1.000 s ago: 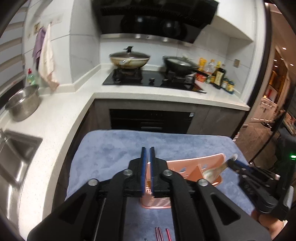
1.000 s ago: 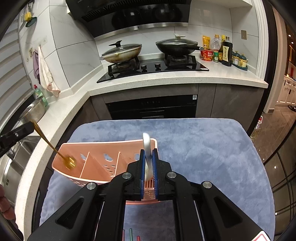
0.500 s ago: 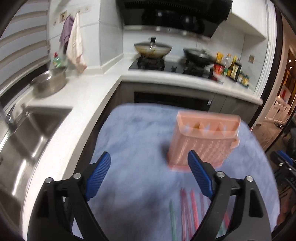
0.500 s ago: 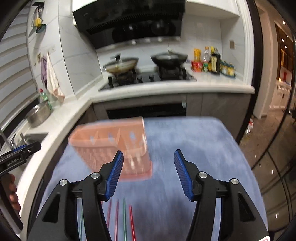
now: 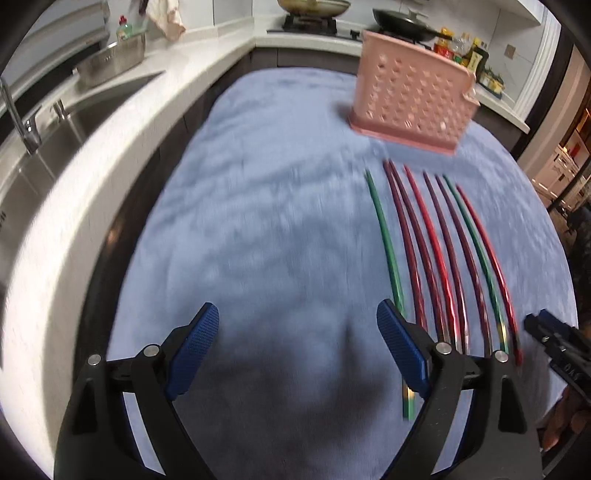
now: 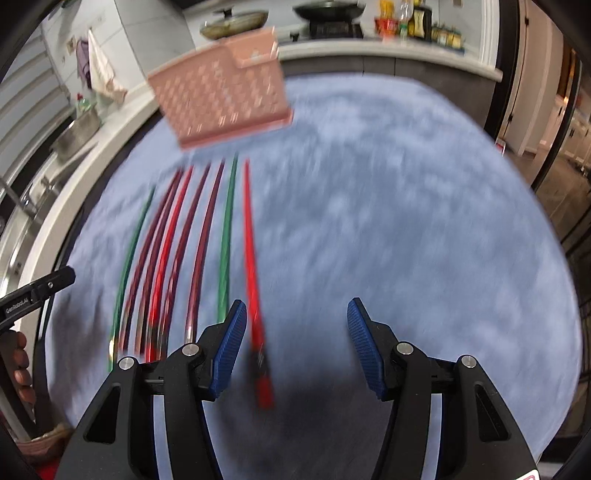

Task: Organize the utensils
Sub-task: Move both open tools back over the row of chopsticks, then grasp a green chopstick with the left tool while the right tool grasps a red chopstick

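A pink perforated utensil holder (image 5: 410,92) stands upright at the far side of the blue mat (image 5: 266,192); it also shows in the right wrist view (image 6: 221,96). Several red, dark red and green chopsticks (image 5: 436,243) lie side by side in front of it, also in the right wrist view (image 6: 177,251). My left gripper (image 5: 297,343) is open and empty, low over the mat, left of the chopsticks. My right gripper (image 6: 295,341) is open and empty, with the rightmost red chopstick (image 6: 253,273) just inside its left finger.
A white counter with a steel sink (image 5: 48,122) and a steel bowl (image 5: 110,61) runs along the left. A stove with pans (image 5: 314,7) and bottles (image 5: 465,48) stand behind the mat. The right gripper's tip (image 5: 554,339) shows at the left wrist view's right edge.
Both grippers opened, let go of their utensils at the holder, pulled back and dropped low toward the near end of the chopsticks. The views are blurred by motion.
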The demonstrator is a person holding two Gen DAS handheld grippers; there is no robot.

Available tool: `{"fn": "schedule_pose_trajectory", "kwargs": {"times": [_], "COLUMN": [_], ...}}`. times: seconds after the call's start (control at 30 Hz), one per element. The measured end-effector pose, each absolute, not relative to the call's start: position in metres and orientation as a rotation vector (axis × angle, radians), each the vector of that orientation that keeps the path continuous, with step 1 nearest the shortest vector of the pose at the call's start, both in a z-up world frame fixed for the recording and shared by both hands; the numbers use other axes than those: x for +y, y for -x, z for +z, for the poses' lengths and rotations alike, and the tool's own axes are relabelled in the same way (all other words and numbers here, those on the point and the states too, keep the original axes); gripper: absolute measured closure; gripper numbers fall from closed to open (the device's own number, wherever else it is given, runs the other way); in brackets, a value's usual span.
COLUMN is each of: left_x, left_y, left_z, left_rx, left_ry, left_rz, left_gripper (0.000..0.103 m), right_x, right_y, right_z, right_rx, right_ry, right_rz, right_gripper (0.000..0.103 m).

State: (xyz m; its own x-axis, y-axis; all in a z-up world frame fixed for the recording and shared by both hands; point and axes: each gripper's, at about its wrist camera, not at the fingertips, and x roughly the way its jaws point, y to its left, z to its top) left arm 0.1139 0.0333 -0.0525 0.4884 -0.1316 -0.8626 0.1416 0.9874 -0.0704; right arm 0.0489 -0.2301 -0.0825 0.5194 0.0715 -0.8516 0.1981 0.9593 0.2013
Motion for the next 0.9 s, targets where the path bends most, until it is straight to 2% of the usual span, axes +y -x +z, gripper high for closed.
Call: {"fn": "schedule_pose_trajectory", "kwargs": {"times": [0.17, 0.43, 0.7, 0.9], "left_x": [0.027, 0.012, -0.006, -0.013], "left_y": [-0.094, -0.077, -0.073, -0.073], "left_z": [-0.063, -0.065, -0.076, -0.084], "left_rx": [1.079, 1.094, 1.148, 1.186], "left_ry": [-0.015, -0.045, -0.097, -0.117], "left_rz": [-0.201, -0.278, -0.349, -0.378], "left_gripper": [0.019, 0.019, 0.019, 0.029], "right_x": [-0.209, -0.21, -0.209, -0.21], "right_y": [-0.037, -0.032, -0.03, -0.03], "right_z": [-0.089, -0.093, -0.095, -0.096], "right_rx": [1.018, 1.012, 1.014, 1.017], "right_ry": [-0.218, -0.195, -0.192, -0.191], "right_rz": [-0.056, -0.057, -0.056, -0.055], "right_gripper": [0.056, 0.074, 0.083, 0.089]}}
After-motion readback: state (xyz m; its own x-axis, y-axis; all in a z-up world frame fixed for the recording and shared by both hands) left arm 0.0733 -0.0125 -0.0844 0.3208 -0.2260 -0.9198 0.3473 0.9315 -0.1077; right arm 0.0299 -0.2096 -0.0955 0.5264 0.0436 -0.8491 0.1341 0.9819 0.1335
